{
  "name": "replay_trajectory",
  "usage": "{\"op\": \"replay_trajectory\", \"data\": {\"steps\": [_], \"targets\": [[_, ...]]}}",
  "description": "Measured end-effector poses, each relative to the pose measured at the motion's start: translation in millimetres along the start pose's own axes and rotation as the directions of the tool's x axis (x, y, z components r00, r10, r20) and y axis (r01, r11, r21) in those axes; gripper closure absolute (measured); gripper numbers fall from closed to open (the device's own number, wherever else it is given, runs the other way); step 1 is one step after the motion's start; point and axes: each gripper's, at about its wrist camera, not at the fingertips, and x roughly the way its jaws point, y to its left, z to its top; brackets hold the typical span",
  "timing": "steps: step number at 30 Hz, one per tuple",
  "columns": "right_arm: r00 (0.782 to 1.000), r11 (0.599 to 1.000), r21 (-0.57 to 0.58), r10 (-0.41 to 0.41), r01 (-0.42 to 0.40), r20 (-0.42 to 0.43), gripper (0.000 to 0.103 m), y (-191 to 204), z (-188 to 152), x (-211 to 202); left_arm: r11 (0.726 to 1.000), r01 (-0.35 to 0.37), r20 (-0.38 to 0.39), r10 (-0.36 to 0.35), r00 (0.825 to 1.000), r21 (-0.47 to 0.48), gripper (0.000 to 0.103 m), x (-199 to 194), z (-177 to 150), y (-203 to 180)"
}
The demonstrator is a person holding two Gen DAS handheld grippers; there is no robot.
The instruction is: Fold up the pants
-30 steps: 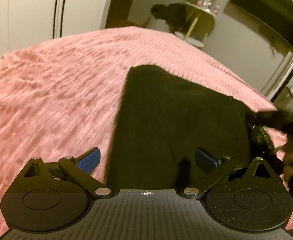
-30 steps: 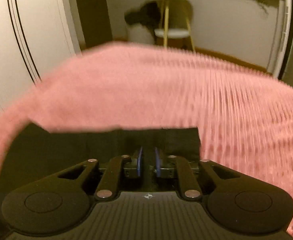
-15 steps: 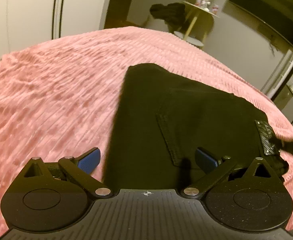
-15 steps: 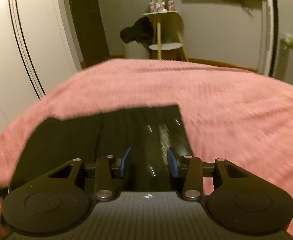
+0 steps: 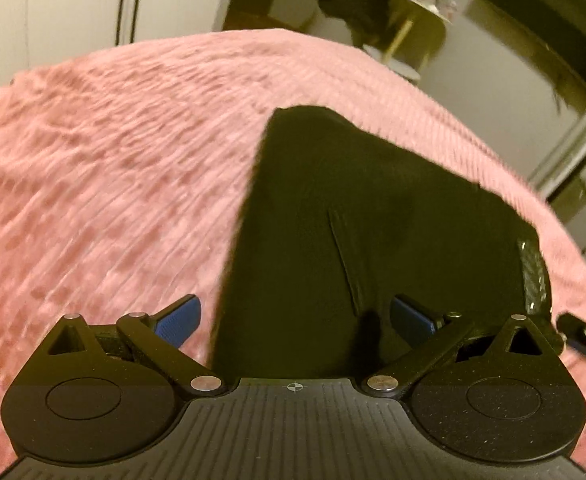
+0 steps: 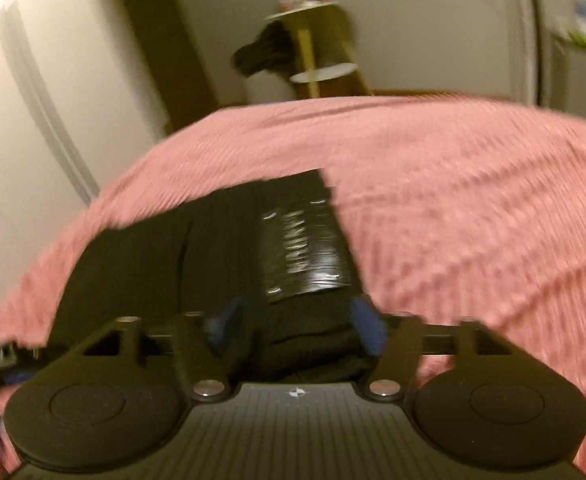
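The black pants (image 5: 373, 220) lie folded in a flat block on the pink bedspread (image 5: 113, 160). My left gripper (image 5: 293, 320) is open just above their near left edge, empty. In the right wrist view the pants (image 6: 197, 264) show a glossy black label (image 6: 305, 252) at the waistband. My right gripper (image 6: 297, 326) is open and empty above the near end of the pants. The right gripper's tip shows at the right edge of the left wrist view (image 5: 585, 336).
The pink ribbed bedspread (image 6: 473, 200) covers the whole bed. Beyond it stand a white wardrobe (image 5: 73, 12), a small wooden side table (image 6: 317, 40) with a dark garment (image 6: 265, 52) hanging on it, and a dark doorway.
My right gripper has opened, let go of the pants and pulled back and up. The pants now lie flat. The left gripper has stayed open, shifting slightly.
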Motion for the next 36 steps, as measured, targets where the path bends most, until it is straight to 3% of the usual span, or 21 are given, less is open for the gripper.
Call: {"op": "replay_trajectory", "data": {"steps": [3,7,13,19,22,24,27,29,31,33,35,36], "targets": [[0.998,0.997,0.081,0.015,-0.010,-0.061,0.030,-27.1,1.3,9.1,1.000,0.006,-0.029,-0.007,1.000,-0.027,0.000,5.5,1.6,2.9],[0.972,0.949,0.289,0.176,-0.126,-0.153,0.028,-62.9,0.1,32.8,0.998,0.036,-0.056,-0.038,0.998,-0.053,0.000,14.3,4.6,4.9],[0.950,0.914,0.359,0.263,-0.188,-0.170,0.025,-86.0,7.8,61.1,0.984,0.107,-0.089,-0.120,0.989,-0.143,0.000,32.4,13.0,17.6],[0.899,0.867,0.381,0.407,-0.322,-0.165,0.025,-90.6,10.5,81.8,0.975,0.181,-0.105,-0.195,0.975,-0.125,0.000,49.0,25.9,16.1],[0.879,0.861,0.362,0.441,-0.357,-0.180,0.037,-87.2,15.8,94.2,0.964,0.232,-0.122,-0.247,0.961,-0.129,0.000,60.4,35.5,18.4],[0.860,0.836,0.387,0.480,-0.389,-0.175,0.041,-90.5,18.6,104.4,0.949,0.278,-0.117,-0.296,0.948,-0.151,0.000,65.5,41.9,23.2],[0.829,0.786,0.459,0.534,-0.415,-0.166,0.040,-97.1,21.2,119.4,0.938,0.309,-0.120,-0.328,0.937,-0.154,0.000,78.3,49.4,25.9],[0.816,0.781,0.457,0.549,-0.425,-0.179,0.035,-90.9,26.2,127.3,0.946,0.296,-0.126,-0.312,0.942,-0.128,0.000,84.9,54.4,17.6],[0.822,0.802,0.428,0.533,-0.417,-0.199,0.032,-77.9,30.6,131.7,0.961,0.265,-0.140,-0.275,0.951,-0.085,0.000,88.9,57.5,6.3],[0.846,0.843,0.372,0.487,-0.390,-0.217,0.035,-62.1,34.6,129.4,0.968,0.243,-0.144,-0.249,0.958,-0.054,0.001,87.6,58.7,-0.4],[0.868,0.879,0.294,0.445,-0.375,-0.221,0.059,-47.7,37.7,121.1,0.969,0.243,-0.119,-0.246,0.962,-0.040,0.009,79.9,56.7,-0.7],[0.870,0.879,0.285,0.446,-0.382,-0.211,0.062,-44.8,39.1,117.1,0.970,0.242,-0.107,-0.244,0.964,-0.029,0.016,76.2,56.7,-1.0]]}}
